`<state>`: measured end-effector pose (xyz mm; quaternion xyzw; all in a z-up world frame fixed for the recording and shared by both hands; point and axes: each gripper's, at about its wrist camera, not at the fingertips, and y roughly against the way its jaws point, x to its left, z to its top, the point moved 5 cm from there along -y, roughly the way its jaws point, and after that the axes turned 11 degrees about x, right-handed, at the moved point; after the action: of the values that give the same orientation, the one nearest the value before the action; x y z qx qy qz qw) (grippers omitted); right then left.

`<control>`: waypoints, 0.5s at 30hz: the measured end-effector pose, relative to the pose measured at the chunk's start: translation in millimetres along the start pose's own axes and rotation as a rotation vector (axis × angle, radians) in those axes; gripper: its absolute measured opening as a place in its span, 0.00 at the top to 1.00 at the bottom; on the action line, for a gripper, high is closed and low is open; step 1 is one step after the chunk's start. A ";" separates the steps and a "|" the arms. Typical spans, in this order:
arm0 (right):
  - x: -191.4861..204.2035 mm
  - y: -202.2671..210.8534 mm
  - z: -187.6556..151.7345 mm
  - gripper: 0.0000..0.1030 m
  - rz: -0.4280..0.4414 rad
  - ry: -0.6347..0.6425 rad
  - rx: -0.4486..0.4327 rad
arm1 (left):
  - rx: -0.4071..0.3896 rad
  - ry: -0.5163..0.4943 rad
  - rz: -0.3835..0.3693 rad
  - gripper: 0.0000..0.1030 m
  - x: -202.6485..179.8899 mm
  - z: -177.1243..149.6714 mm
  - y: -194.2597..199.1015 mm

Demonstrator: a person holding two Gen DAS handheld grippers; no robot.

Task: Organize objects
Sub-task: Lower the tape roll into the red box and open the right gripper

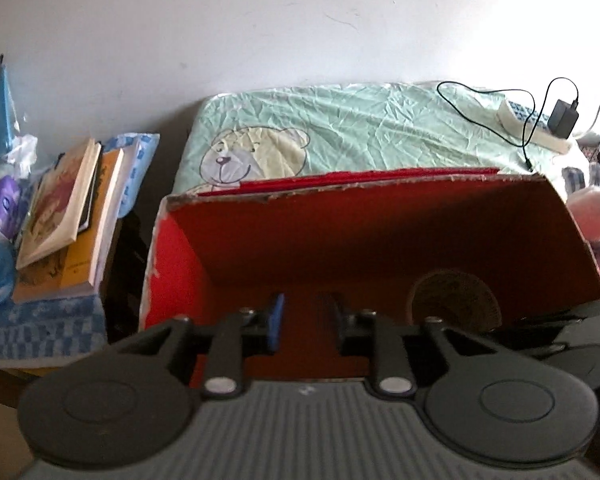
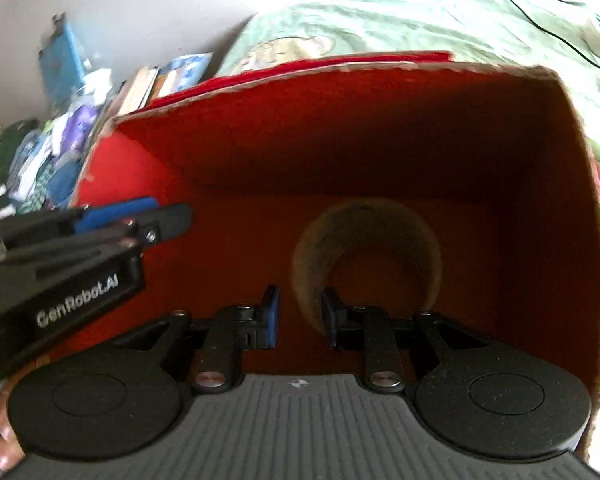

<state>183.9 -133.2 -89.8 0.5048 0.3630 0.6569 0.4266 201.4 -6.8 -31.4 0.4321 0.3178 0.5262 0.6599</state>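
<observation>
An open red cardboard box (image 1: pixel 180 264) (image 2: pixel 572 184) fills both views. A brown ring-shaped roll (image 2: pixel 364 256) (image 1: pixel 456 300) lies on its floor toward the right. My right gripper (image 2: pixel 298 316) is open and low inside the box, with the near-left wall of the roll between its blue-padded fingers; I cannot tell if they touch it. My left gripper (image 1: pixel 306 324) is open over the box's left half with nothing between its fingers. It also shows side-on in the right wrist view (image 2: pixel 168 216).
The box rests on a bed with a green bear-print sheet (image 1: pixel 340 128). A stack of books (image 1: pixel 72 216) and blue packets lie to the left. A black charger with its cable (image 1: pixel 564 116) is at the far right, and a pink plush toy (image 1: pixel 596 216) is beside the box. A thumb (image 2: pixel 4 452) shows at the bottom left.
</observation>
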 end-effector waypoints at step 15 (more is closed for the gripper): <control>-26.5 17.4 -0.1 0.82 -0.148 -0.063 -0.070 | -0.023 -0.059 0.081 0.33 -21.9 4.5 0.0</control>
<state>183.7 -164.2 -83.4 0.4816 0.3624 0.6199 0.5025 200.0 -29.1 -30.4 0.4524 0.2746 0.5430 0.6520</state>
